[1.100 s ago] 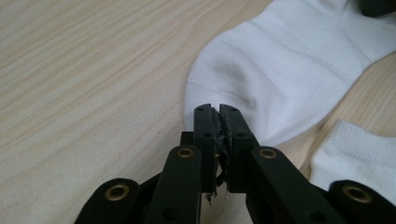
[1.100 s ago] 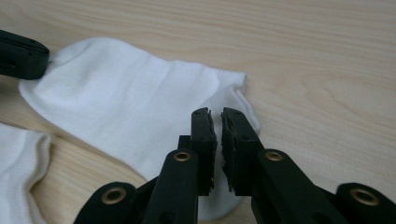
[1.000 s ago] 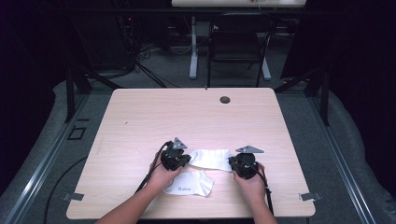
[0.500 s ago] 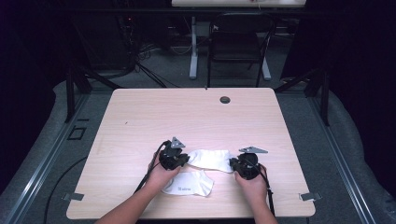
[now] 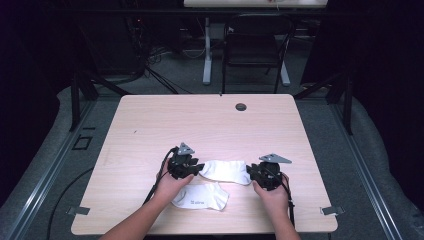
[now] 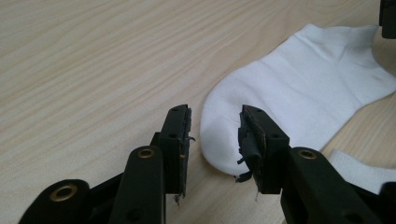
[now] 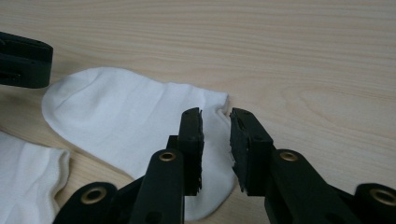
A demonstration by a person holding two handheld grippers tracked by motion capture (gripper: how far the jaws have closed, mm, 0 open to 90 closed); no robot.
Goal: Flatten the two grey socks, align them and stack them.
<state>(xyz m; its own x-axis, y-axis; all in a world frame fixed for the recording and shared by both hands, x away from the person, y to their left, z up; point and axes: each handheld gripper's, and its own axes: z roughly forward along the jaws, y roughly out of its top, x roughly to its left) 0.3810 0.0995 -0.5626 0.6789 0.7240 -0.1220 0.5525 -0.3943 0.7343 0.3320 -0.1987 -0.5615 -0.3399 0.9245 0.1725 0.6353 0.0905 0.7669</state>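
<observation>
**Both tools open at the two ends of the upper sock**

I have two white socks on the wooden surface (image 5: 150,125), toward its near edge. The upper sock (image 5: 226,170) lies flat, stretched left to right between my two tools. The lower sock (image 5: 201,196) sits just nearer to me and slightly left, with small grey print on it, close beside the upper one; I cannot tell whether they touch.

My left tool (image 6: 214,135) is at the left, rounded toe end of the upper sock (image 6: 299,102). Its jaws stand apart, and the toe tip lies between them, close against the right jaw. Nothing is clamped. In the high view this tool (image 5: 197,167) sits right at the sock's left end, with the hand (image 5: 170,185) behind it.

My right tool (image 7: 215,140) is at the opposite, cuff end of the upper sock (image 7: 121,116). Its jaws are also apart, with a narrower gap, and the sock's edge lies beneath and between them, unpinched. The left jaw is over the fabric; the right jaw is over bare wood just beside the edge. From above, this tool (image 5: 251,173) meets the sock's right end.

A small dark round grommet (image 5: 241,106) sits near the far edge of the surface, well apart from everything.
</observation>
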